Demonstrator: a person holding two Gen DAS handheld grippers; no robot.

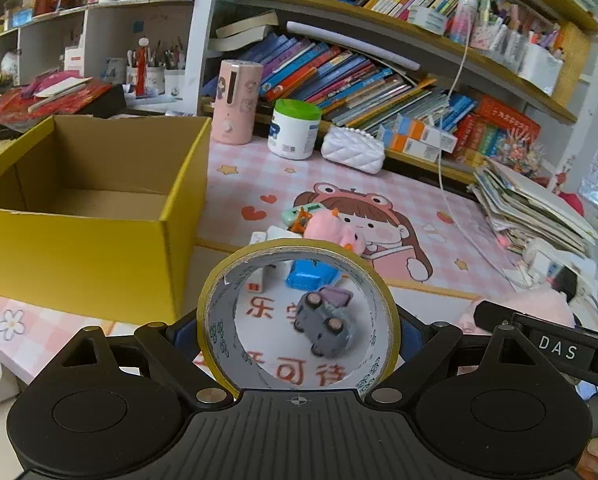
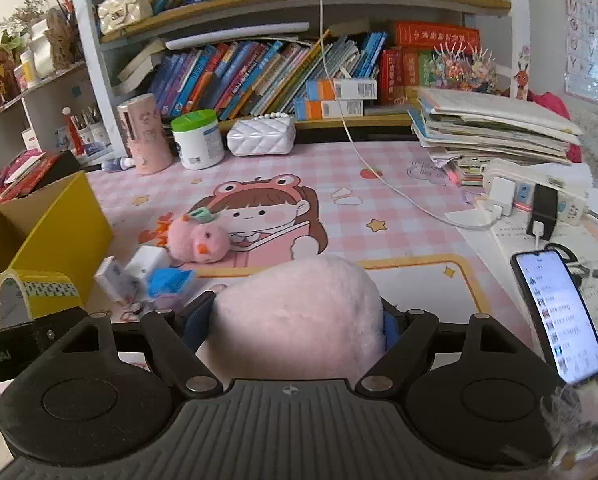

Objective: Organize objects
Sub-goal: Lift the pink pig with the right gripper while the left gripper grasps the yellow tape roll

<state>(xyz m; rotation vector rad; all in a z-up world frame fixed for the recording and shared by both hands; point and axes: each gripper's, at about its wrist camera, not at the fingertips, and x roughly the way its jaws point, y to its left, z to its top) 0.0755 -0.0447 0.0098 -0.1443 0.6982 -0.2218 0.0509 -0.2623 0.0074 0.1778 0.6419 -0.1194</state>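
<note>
1. The left claw [image 1: 297, 330] pinches a roll of yellow tape [image 1: 297, 312] by its sides, the ring standing upright between the fingers with its hole facing the camera.
2. Ahead and to the left of that claw sits a yellow cardboard box [image 1: 79, 248] on the table [image 1: 439, 200]; its top is open and only bare brown floor and walls show inside.
3. Through the tape's hole a small grey toy car [image 1: 326, 322] lies on the table just ahead of the left claw, with a blue toy [image 1: 309, 276] beyond it.
4. Further ahead lies a small pink plush chick [image 1: 333, 232], beside white blocks [image 1: 277, 234] and a green item [image 1: 297, 216].
5. The right claw [image 2: 297, 320] is pressed against a large pink plush [image 2: 299, 316], which fills the gap between its fingers.
6. From the right wrist view the same box stands ahead and left of the right claw, with the tape and left claw in front of it.
7. To the right of the right claw a phone [image 2: 557, 316] lies with its screen lit, and a power strip [image 2: 535, 196] lies beyond it.
8. Far ahead, against the bookshelf [image 2: 299, 0], stand a white tub with a green lid [image 2: 197, 140], a pink cylindrical container [image 2: 145, 138] and a white quilted purse [image 2: 261, 136]; their contents cannot be seen.
</note>
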